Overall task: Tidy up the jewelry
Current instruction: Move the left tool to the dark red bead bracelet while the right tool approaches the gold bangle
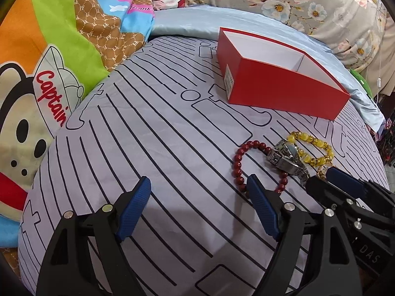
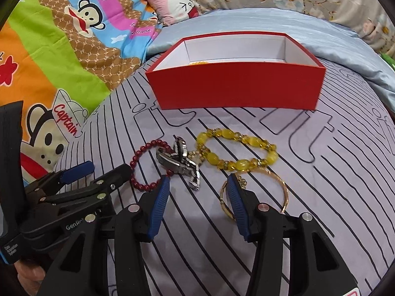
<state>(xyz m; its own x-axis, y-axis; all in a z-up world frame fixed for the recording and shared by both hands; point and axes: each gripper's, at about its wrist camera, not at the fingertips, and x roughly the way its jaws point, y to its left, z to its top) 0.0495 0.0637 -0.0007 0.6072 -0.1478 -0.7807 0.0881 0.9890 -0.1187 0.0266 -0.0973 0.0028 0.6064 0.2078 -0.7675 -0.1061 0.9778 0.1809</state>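
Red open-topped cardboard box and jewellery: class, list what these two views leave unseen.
- Red open-topped cardboard box: right wrist view, front wall hides the floor; only a yellow glimpse.
- Thin gold bangle: right gripper covers part.
- Dark red bead bracelet: left wrist view, a blue fingertip covers part.

A pale sheet (image 1: 153, 148) with black line drawings covers the bed. Along its left edge lies a bright cartoon blanket (image 1: 44, 56) printed with a monkey and the word "Captain". A pink cartoon pillow (image 2: 172, 5) sits at the far left corner, beside a light blue cover (image 2: 246, 22) and a grey floral quilt (image 1: 308, 2) along the far edge.
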